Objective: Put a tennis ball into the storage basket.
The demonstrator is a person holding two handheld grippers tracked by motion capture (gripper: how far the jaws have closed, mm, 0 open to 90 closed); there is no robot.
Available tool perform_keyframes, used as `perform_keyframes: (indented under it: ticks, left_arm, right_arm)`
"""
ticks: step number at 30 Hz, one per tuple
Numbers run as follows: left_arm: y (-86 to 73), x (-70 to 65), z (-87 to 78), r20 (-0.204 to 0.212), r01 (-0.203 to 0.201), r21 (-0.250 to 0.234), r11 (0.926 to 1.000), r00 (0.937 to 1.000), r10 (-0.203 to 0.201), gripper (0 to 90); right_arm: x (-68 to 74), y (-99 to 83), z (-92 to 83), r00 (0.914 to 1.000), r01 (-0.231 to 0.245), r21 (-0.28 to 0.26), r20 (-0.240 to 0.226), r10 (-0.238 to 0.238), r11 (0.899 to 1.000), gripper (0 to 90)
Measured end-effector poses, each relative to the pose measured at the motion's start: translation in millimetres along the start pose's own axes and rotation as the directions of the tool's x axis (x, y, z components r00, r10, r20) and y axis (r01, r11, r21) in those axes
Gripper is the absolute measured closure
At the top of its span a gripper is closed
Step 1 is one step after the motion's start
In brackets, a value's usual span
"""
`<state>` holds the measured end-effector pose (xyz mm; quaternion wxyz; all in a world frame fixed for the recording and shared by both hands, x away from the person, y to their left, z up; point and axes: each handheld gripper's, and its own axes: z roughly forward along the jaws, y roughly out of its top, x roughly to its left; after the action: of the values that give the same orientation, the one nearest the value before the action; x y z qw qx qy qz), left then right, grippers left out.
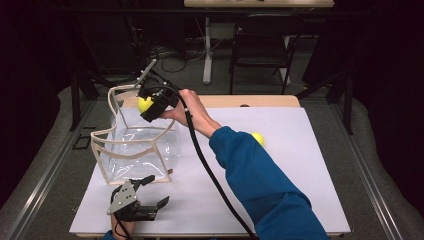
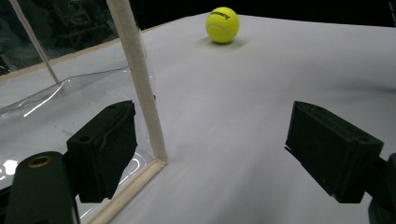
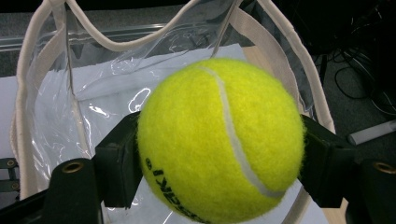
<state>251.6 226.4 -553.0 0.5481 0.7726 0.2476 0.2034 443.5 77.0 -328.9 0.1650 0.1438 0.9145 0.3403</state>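
Observation:
My right gripper [image 1: 146, 105] is shut on a yellow tennis ball [image 3: 220, 139] and holds it above the open top of a clear plastic bag with cream trim [image 1: 131, 145]. In the right gripper view the bag's mouth [image 3: 140, 70] lies just behind and below the ball. A second tennis ball [image 2: 222, 24] rests on the white table cover, partly hidden behind the blue sleeve [image 1: 258, 137] in the high view. My left gripper [image 1: 150, 192] lies low near the table's front edge, open, with nothing between its jaws, beside the bag's near corner [image 2: 149, 140].
The white cover [image 1: 280, 200] spans the table, with wood showing at its far edge [image 1: 250, 100]. A black cable [image 1: 210, 170] trails from the right gripper across the table. A chair [image 1: 260, 45] and a table leg stand on the floor beyond.

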Motion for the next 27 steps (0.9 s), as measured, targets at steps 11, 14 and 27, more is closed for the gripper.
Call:
perform_keyframes:
  ticks: [11,14,27]
  left_arm:
    - [0.0,-0.2,0.6,-0.001,0.0,0.001,1.0,1.0,0.0,15.8]
    - [0.0,-0.2,0.6,-0.001,0.0,0.001,1.0,1.0,0.0,15.8]
    - [-0.5,0.7,1.1,0.006,0.007,-0.003,1.0,1.0,-0.007,15.8]
  right_arm:
    - [-1.2,1.0,6.6,1.0,0.003,0.027,-0.008,-0.003,1.0,25.9]
    - [-0.9,1.1,7.2,0.9999,0.001,0.03,-0.011,-0.001,1.0,25.9]
    - [1.7,2.6,18.3,0.9997,0.012,0.077,-0.022,-0.01,0.997,25.9]
